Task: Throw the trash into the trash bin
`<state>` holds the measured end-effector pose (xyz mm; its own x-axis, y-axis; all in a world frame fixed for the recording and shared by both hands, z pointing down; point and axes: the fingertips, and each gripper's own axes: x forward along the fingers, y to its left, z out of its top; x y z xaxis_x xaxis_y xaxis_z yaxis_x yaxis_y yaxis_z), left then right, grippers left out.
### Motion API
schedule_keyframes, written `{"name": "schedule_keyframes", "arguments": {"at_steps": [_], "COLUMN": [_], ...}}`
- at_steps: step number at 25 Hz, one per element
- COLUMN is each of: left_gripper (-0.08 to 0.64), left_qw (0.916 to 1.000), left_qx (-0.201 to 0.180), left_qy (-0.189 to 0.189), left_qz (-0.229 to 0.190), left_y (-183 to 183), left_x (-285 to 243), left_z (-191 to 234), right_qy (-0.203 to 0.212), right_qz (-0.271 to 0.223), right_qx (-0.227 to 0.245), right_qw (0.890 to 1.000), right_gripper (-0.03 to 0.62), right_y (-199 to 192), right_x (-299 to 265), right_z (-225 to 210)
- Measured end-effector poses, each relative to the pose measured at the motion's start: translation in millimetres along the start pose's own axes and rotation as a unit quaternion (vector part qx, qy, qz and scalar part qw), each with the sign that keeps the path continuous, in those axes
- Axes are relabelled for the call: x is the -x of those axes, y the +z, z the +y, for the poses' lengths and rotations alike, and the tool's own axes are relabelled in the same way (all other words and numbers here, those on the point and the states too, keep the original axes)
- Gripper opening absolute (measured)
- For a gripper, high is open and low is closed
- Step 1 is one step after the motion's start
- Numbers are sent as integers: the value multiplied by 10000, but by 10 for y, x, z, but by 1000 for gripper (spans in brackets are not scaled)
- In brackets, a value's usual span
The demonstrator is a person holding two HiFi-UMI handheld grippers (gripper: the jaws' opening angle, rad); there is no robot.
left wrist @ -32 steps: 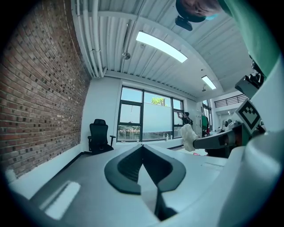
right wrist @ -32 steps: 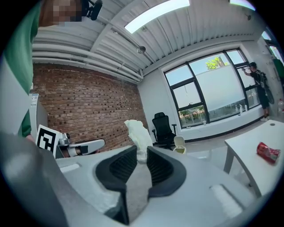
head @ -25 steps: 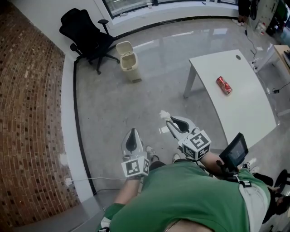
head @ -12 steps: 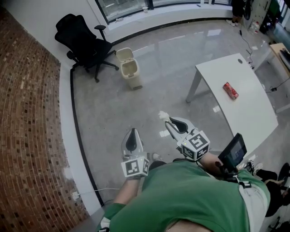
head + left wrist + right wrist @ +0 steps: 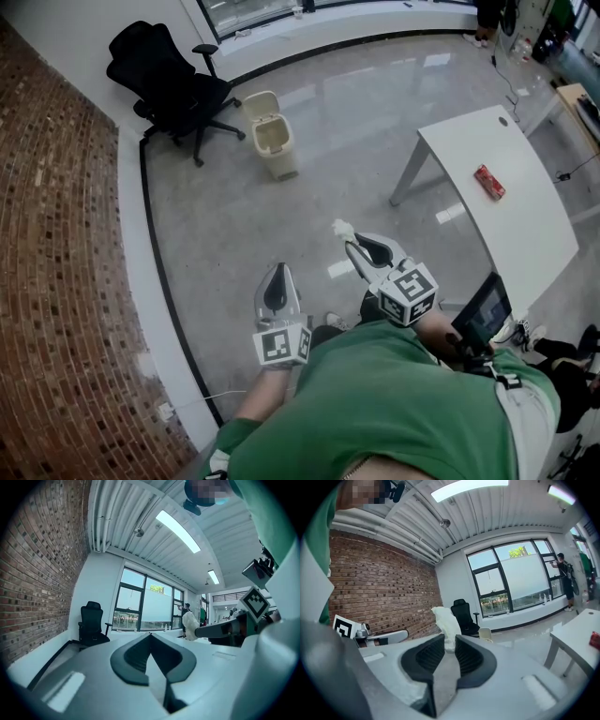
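The right tongs are clamped on a wad of white paper. The wad is longer than wide, its length runs on in line with the jaws, and its crumpled free end sticks out past the tips, pointing forward over the floor. The left tongs are closed with nothing between them, held just beside the right pair. The cream trash bin stands well ahead on the glossy grey floor, lid up, close to a black office chair. To the right a white tabletop carries a red can. A brick wall runs along the left, and tall windows close the far end.
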<state>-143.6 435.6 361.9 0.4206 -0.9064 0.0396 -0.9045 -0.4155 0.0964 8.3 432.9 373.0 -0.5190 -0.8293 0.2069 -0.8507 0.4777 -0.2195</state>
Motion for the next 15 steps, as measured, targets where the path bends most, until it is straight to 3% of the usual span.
{"name": "schedule_keyframes", "arguments": {"at_steps": [8,15], "left_gripper": [6,6], "left_qw": [9999,9999], "left_qx": [38,-52], "left_qy": [112,119], "left_qz": [-1,-5], "left_y": [22,80], "left_x": [-145,-514], "left_z": [222,334], "right_qy": [118,261], "right_qz": [87,84], "right_qx": [89,77], "right_qw": [9999,9996], "right_gripper": [72,72], "right_y": [42,159], "right_x": [-285,-651], "right_z": [49,-159]}}
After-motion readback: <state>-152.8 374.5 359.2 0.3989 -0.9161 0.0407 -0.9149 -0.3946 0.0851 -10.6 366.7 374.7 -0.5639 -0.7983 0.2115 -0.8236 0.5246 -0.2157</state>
